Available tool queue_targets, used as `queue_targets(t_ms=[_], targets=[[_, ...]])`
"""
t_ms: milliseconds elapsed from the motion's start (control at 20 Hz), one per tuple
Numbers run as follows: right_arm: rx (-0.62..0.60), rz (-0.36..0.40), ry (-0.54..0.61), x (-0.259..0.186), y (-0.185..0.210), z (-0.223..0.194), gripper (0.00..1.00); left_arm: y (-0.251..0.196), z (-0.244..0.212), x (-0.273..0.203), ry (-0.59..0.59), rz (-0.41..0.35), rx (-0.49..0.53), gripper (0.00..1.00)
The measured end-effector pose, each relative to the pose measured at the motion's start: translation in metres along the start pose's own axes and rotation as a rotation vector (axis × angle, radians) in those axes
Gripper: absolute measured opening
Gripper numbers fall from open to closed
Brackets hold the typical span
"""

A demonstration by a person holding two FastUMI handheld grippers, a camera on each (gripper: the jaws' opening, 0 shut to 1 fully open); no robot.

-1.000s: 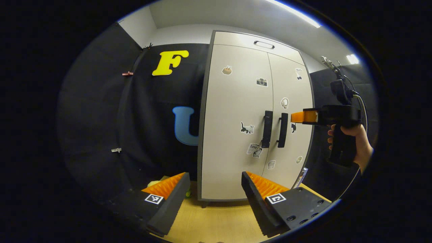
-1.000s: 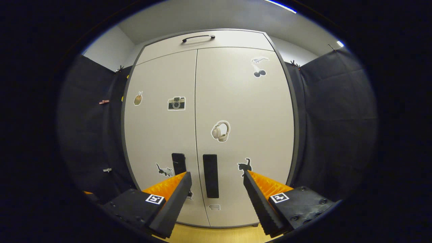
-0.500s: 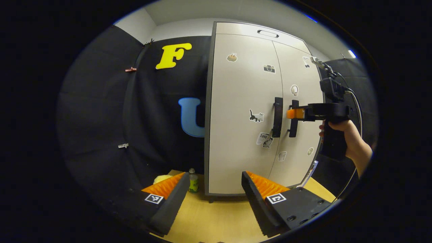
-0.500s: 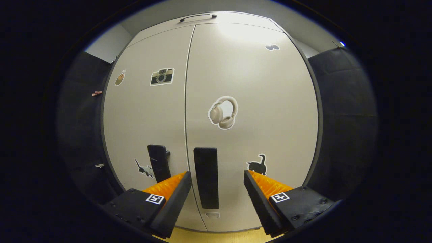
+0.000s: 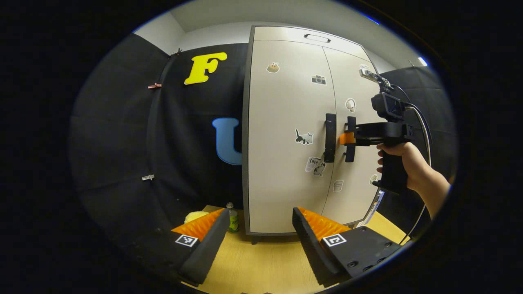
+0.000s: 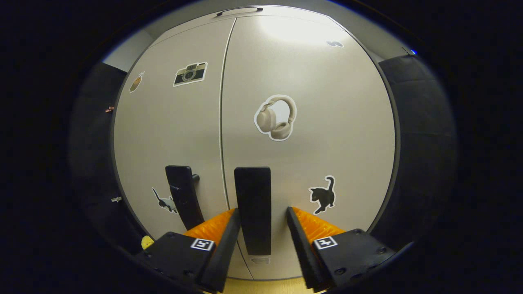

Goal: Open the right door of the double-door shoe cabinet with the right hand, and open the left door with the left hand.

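The pale shoe cabinet stands with both doors closed. In the right gripper view, the black right handle (image 6: 253,196) rises between the fingers of my right gripper (image 6: 261,220). The jaws are narrowed around it, with a gap still showing on the handle's right side. The left handle (image 6: 184,196) is just beside it on the left door (image 6: 171,134). In the left gripper view, the right gripper (image 5: 345,139), held by a hand (image 5: 404,163), reaches the right handle (image 5: 350,122). My left gripper (image 5: 259,214) hangs open, well back from the left door (image 5: 286,122) and its handle (image 5: 330,136).
A small bottle (image 5: 233,218) and a yellow object (image 5: 196,215) sit on the wooden floor (image 5: 261,261) at the cabinet's left foot. A top drawer with a handle (image 5: 316,38) caps the cabinet. Black cloth walls flank both sides.
My right gripper has moved in on the right handle until the handle stands between its fingers, and the jaws have narrowed. The left gripper has stayed back, shifting only slightly.
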State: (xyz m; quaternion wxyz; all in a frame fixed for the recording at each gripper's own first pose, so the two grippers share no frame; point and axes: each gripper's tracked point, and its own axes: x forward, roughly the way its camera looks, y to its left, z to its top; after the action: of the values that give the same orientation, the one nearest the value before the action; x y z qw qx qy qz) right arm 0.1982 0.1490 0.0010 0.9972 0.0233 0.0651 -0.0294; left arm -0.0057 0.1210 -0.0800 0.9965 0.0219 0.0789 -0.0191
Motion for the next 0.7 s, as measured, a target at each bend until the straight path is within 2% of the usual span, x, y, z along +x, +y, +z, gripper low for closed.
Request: queue_targets(t_ms=[50, 200, 250, 400, 550, 650, 700], targets=[[0.006, 0.003, 0.006, 0.000, 0.000, -0.001, 0.60, 0.002, 0.000, -0.001, -0.001, 0.004, -0.004, 0.95], [0.045, 0.063, 0.051, -0.011, 0.007, -0.006, 0.62, 0.012, 0.002, -0.003, -0.011, 0.033, 0.022, 0.95], [0.069, 0.057, 0.045, -0.003, 0.009, -0.008, 0.40, 0.013, 0.004, -0.004, -0.014, 0.038, 0.028, 0.95], [0.039, 0.034, 0.031, 0.000, 0.008, -0.008, 0.39, 0.013, 0.004, -0.009, -0.018, 0.025, 0.024, 0.95], [0.025, 0.033, 0.041, 0.000, 0.008, -0.009, 0.25, 0.015, 0.005, -0.015, -0.020, 0.025, 0.026, 0.95], [0.035, 0.052, 0.066, -0.002, 0.008, -0.011, 0.23, 0.013, 0.005, -0.019, -0.020, 0.018, 0.024, 0.95], [0.035, 0.058, 0.072, -0.004, 0.009, -0.011, 0.17, 0.013, 0.005, -0.021, -0.023, 0.017, 0.024, 0.95]])
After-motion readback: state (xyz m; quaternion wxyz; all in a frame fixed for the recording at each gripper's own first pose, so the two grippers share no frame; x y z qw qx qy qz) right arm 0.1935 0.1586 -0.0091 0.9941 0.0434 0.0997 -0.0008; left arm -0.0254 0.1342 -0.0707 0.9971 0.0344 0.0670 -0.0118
